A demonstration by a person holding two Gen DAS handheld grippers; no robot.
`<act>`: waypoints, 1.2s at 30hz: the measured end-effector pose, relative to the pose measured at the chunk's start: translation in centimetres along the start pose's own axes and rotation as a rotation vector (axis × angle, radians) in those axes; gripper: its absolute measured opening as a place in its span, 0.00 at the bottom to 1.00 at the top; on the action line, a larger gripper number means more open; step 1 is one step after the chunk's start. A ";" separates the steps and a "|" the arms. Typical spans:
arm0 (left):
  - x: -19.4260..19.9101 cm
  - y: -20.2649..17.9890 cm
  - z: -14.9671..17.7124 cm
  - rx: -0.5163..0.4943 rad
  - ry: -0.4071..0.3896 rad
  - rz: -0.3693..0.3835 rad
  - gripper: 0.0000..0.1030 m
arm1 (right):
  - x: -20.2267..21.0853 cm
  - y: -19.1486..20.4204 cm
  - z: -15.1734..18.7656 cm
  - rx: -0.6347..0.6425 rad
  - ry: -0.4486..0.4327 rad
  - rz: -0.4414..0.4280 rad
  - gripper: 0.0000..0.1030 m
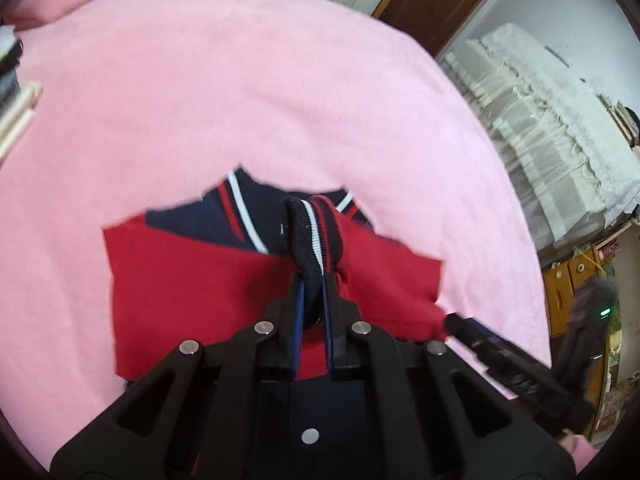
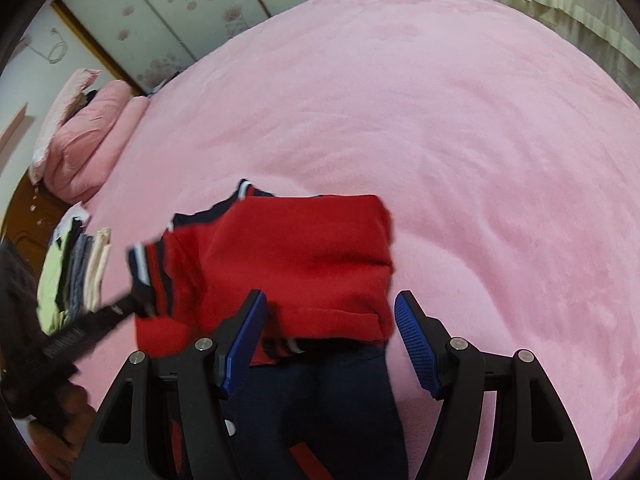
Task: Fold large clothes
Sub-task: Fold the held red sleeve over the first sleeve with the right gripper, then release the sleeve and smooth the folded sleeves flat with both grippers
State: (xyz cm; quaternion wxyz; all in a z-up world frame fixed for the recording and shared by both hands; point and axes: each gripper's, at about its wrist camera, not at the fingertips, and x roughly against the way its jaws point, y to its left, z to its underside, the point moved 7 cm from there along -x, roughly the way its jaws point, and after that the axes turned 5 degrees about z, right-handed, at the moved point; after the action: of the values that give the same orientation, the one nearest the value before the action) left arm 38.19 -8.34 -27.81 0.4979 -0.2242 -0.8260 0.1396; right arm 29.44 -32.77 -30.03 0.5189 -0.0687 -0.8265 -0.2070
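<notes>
A red and navy jacket (image 1: 192, 280) with red and white stripes lies partly folded on the pink bed (image 1: 240, 80). My left gripper (image 1: 312, 280) is shut on its striped knit cuff (image 1: 316, 236), held just above the red cloth. The right gripper (image 1: 452, 322) shows at the jacket's right edge in the left wrist view. In the right wrist view the right gripper (image 2: 330, 308) is open, its blue pads (image 2: 416, 344) either side of the folded red part (image 2: 304, 256), over the navy lower part (image 2: 320, 400). The left gripper (image 2: 140, 300) there holds the cuff at the jacket's left.
A stack of folded clothes (image 2: 76, 272) sits at the left edge of the bed. Pink pillows (image 2: 84, 136) lie at the head. A cream-covered sofa (image 1: 552, 120), a wooden door (image 1: 432, 0) and a wooden cabinet (image 1: 568, 284) stand beyond the bed.
</notes>
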 end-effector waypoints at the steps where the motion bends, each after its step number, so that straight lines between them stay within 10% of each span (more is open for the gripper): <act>1: 0.5 -0.1 -0.3 -0.002 0.006 -0.009 0.06 | 0.0 0.1 -0.1 0.004 -0.004 -0.009 0.65; 9: -0.5 4.9 1.4 0.084 0.123 -0.185 0.06 | -0.9 2.2 -0.3 0.046 0.003 -0.081 0.64; 16: -2.6 9.1 4.1 0.208 0.182 -0.240 0.06 | -4.6 4.0 -0.5 0.072 0.046 -0.141 0.25; 26: -4.6 8.8 3.5 0.205 0.205 -0.339 0.09 | -10.3 -2.8 -4.2 -0.019 -0.008 0.206 0.00; 30: -2.9 7.5 2.3 0.087 0.166 -0.540 0.21 | -7.7 -1.8 -4.8 -0.015 -0.071 0.104 0.00; 36: -5.2 1.2 1.1 0.033 0.172 -0.235 0.22 | -8.6 3.5 -1.7 0.022 0.090 -0.197 0.00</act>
State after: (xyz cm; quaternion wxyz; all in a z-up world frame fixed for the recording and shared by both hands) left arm 39.62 -9.96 -32.86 0.5836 -0.1288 -0.7984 0.0741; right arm 35.85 -29.49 -36.03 0.5334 0.0281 -0.8072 -0.2511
